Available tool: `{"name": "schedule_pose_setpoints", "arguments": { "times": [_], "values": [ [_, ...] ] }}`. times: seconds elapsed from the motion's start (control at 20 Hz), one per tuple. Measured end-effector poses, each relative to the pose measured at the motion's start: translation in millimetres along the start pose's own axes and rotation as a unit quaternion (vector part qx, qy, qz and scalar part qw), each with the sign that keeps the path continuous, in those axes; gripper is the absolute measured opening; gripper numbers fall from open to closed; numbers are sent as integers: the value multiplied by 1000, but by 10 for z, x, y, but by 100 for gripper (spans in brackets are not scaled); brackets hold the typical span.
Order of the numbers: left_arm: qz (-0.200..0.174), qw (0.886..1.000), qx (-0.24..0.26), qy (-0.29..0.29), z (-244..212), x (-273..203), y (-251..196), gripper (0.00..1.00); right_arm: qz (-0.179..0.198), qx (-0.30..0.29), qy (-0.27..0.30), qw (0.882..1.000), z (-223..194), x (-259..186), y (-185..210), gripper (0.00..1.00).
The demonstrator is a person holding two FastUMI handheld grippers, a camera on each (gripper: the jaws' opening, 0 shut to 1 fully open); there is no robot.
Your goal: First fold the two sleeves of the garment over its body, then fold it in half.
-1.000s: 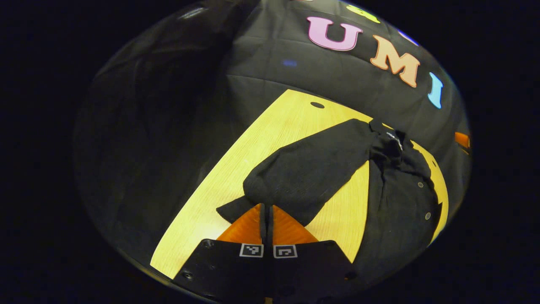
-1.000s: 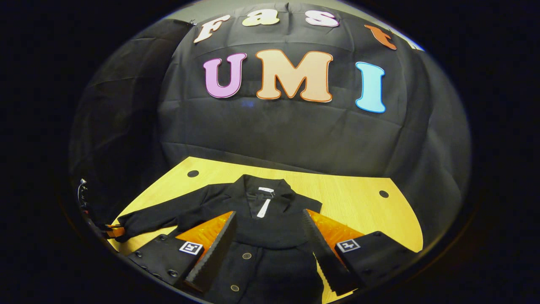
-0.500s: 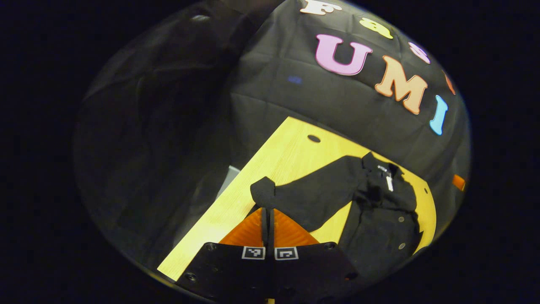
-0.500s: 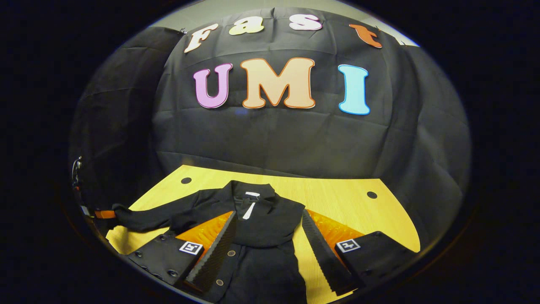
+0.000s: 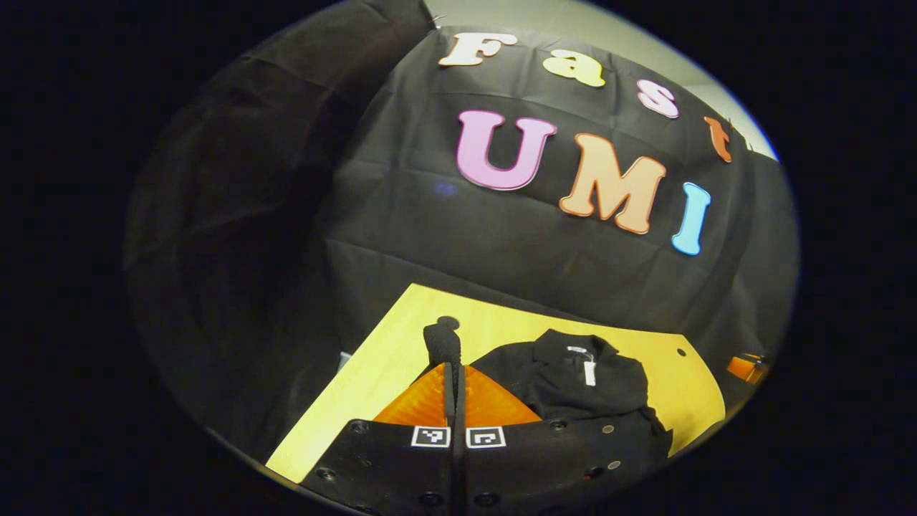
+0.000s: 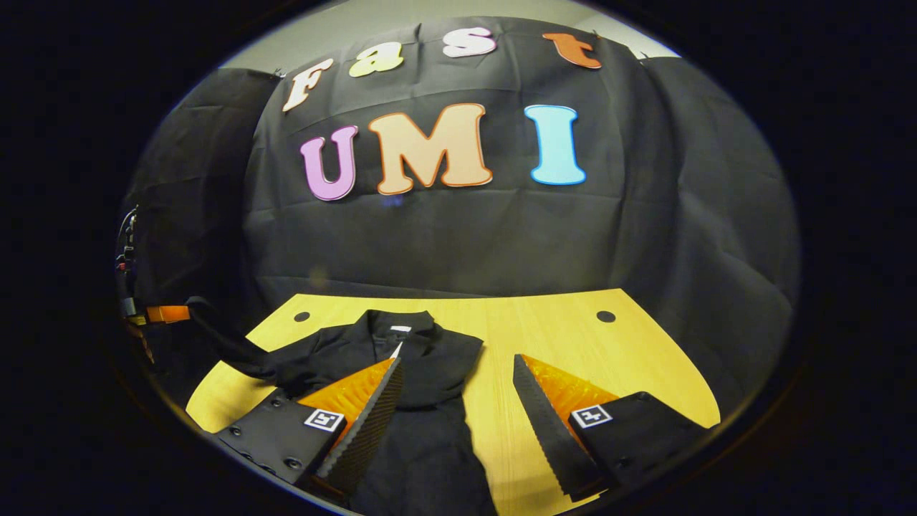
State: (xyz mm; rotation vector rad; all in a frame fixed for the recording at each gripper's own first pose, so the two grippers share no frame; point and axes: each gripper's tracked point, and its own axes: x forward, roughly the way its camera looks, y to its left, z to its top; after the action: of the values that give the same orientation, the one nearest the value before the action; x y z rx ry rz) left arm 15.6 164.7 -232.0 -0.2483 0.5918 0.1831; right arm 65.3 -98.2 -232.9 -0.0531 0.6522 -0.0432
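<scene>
A black buttoned jacket (image 5: 573,380) lies collar-away on the yellow wooden table (image 5: 372,387). My left gripper (image 5: 454,365) is shut on the cuff of one sleeve (image 5: 443,342), which sticks up past its fingertips. In the right gripper view the jacket (image 6: 423,358) lies left of centre. Its sleeve (image 6: 222,337) stretches up off the table to the left gripper (image 6: 168,313) at the far left. My right gripper (image 6: 455,360) hangs open above the jacket's edge and the bare table (image 6: 609,351), holding nothing.
The table has round holes near its back corners (image 6: 605,316) (image 6: 301,316). Black cloth walls close in behind and at both sides. Bare wood lies right of the jacket. The right gripper (image 5: 745,367) shows small at the table's far right edge.
The left gripper has raised the pinched cuff off the table and turned toward the jacket's body. The right gripper has drifted right, so the jacket now sits left in its view.
</scene>
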Motion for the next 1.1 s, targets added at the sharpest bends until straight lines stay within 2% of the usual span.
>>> {"name": "schedule_pose_setpoints", "arguments": {
  "times": [0.25,0.3,0.45,0.85,1.1],
  "values": [
    [-49,998,24,-14,232,148,-699,0,-19,26,-10,999,-45,-168,-458,99],
    [-62,998,29,-13,221,188,-875,0,-23,30,-11,999,-99,-346,-492,99],
    [-97,995,38,-4,187,312,-1347,0,-37,45,-8,998,-194,-443,-757,98],
    [-181,979,73,53,-312,615,-2399,0,-62,66,-4,996,-325,-638,-1230,98],
    [-196,965,112,131,-815,769,-2761,0,-82,75,1,994,-407,-716,-1454,98]
  ]
}}
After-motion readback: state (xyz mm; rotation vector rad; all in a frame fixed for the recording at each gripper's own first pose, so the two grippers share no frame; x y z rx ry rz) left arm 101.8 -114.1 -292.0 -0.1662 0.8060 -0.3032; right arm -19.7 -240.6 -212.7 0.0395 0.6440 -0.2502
